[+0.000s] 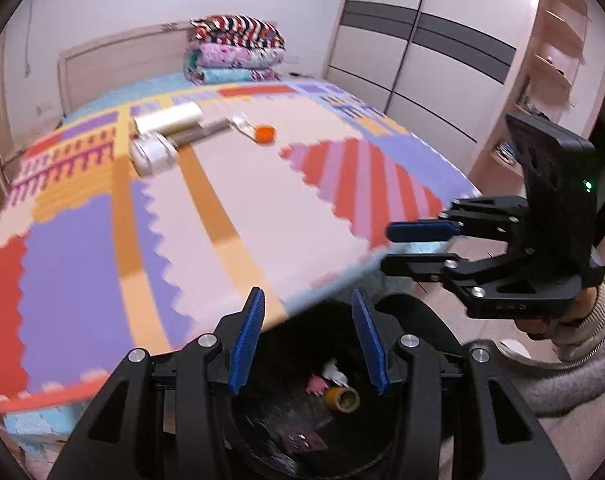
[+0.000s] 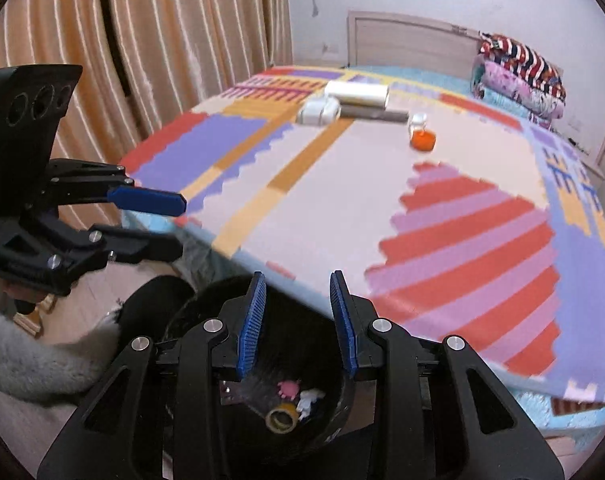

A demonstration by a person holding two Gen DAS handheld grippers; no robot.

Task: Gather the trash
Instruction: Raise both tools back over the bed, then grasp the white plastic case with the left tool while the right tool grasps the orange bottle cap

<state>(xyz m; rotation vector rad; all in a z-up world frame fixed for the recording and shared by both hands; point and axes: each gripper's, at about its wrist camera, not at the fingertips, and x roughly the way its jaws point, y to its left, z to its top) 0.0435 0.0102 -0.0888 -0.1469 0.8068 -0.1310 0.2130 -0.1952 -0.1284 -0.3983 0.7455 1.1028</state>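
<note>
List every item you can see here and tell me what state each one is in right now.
Left gripper: open, empty, above the bin.
Right gripper: open, empty, above the bin.
Black round trash bin: open-topped, trash inside.
Yellow tape roll: lying in the bin.
Pink scrap: in the bin.
White cylindrical roll: lying on the bed.
Orange-capped clear bottle: on the bed.
Folded patterned quilts: stacked by the headboard.

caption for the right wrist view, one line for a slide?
Right gripper open and empty above the black bin; bottle and rolls remain on the bed.
</note>
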